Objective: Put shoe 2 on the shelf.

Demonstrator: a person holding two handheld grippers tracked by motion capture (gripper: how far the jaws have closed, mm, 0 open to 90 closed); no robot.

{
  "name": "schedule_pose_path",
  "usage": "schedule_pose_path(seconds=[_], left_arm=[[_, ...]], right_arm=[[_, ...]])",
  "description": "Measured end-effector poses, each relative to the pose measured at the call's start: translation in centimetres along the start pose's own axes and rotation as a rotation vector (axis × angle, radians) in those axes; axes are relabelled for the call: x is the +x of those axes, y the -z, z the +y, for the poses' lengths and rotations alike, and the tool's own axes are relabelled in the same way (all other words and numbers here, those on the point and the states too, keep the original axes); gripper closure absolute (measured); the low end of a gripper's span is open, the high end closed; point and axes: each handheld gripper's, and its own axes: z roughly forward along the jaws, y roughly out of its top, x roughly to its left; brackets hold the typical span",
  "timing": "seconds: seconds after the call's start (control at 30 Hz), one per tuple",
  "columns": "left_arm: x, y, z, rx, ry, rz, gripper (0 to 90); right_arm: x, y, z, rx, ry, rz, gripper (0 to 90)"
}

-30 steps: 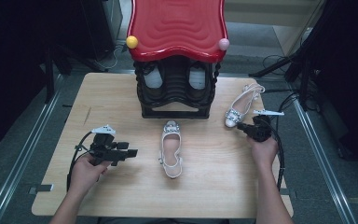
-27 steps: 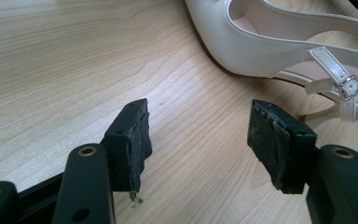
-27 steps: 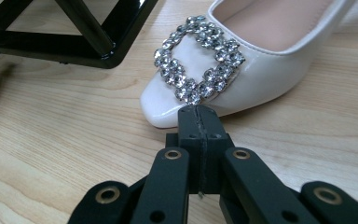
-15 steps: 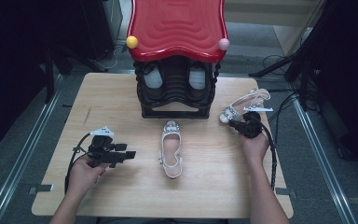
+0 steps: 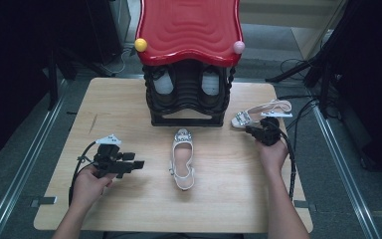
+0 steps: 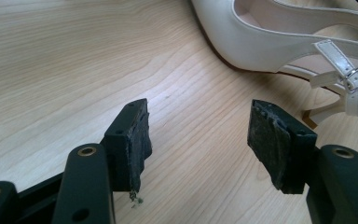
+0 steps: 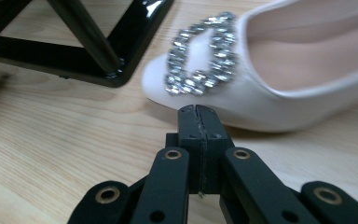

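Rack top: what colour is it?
Red, wavy-ridged rack top; clearest in the high view.

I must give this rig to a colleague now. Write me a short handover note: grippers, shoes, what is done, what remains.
Left gripper: open, empty, low over the table, beside the middle shoe.
Right gripper: shut, empty, its tips against the side of the right shoe by its jewelled buckle.
Both white shoes lie on the table in front of the black and red rack.
Done: neither shoe lifted.
Left: probably both shoes to handle.

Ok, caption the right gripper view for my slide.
Shut right tool touching the white shoe beside its rhinestone buckle.
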Motion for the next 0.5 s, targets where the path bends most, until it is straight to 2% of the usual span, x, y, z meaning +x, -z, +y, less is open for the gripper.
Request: schedule_pose_path(seconds=[0.17,0.3,0.37,0.43,0.5], left_arm=[[-0.4,-0.6,0.1,0.021,-0.015,-0.007,38.6],[-0.5,-0.5,-0.2,0.024,-0.012,-0.003,38.5],[-0.4,-0.4,-0.3,0.025,-0.009,0.002,38.5],[-0.4,-0.3,-0.5,0.022,0.001,0.006,38.5],[-0.3,-0.1,-0.7,0.022,0.002,0.011,38.5]], right_arm=[[-1.2,1.2,-0.3,-0.036,-0.038,-0.024,90.0],[-1.7,0.9,-0.2,-0.049,-0.078,-0.042,90.0],[-1.7,0.6,0.0,-0.062,-0.106,-0.035,90.0],[-1.5,0.1,0.2,-0.06,-0.103,-0.034,90.0],[-1.2,-0.4,0.4,-0.066,-0.078,-0.043,90.0]])
